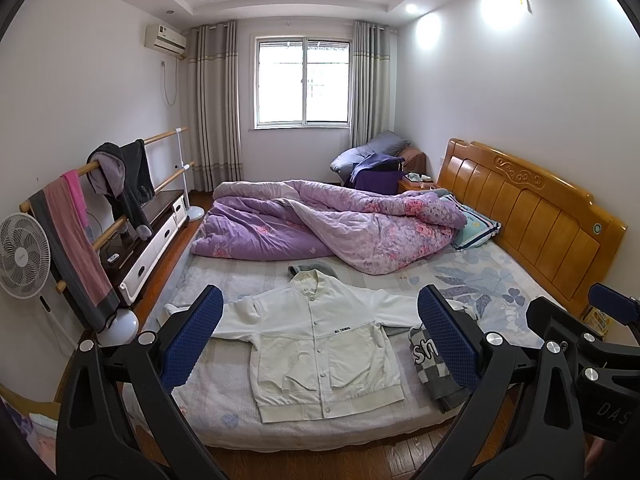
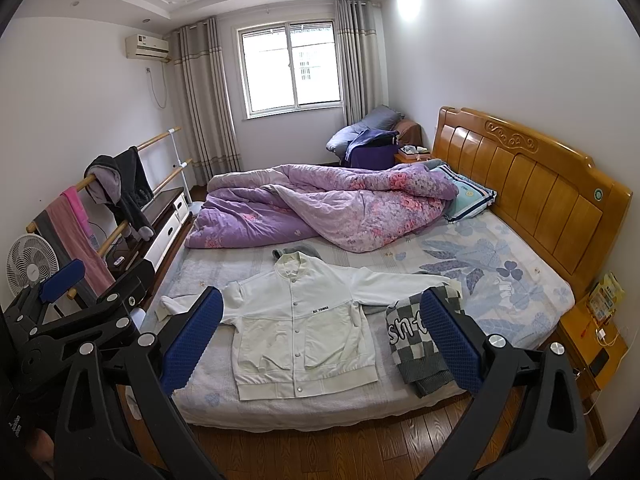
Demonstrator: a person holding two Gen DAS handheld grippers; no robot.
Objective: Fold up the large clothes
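Two tongs are held above the near edge of the bed [image 1: 500, 280], well clear of the bedding. Left tongs [image 1: 320, 336]: blue pads spread wide, nothing gripped. Right tongs [image 2: 320, 332]: blue pads likewise spread wide, nothing gripped. Each pair is seen at the edge of the other's view, side by side.

A white jacket [image 1: 320, 336] is laid flat, front up, on the near half of the bed, snaps closed, collar toward the quilt [image 1: 320, 224], hem toward the near edge. Both sleeves are stretched out sideways. A small black label is seen on the chest. A grey garment [image 1: 316, 269] is tucked just behind the collar, partly hidden.

A checkered knit [image 2: 416, 344], grey and white with lettering, is folded just beside the jacket's hem, under the sleeve on the headboard side, near the bed edge.

The purple floral quilt is bunched across the far half of the bed. A pillow [image 1: 478, 228] is seen against the wooden headboard [image 1: 532, 208]. A rail [image 1: 104, 200] with hung clothes and a fan [image 1: 22, 256] are noted along the opposite wall.
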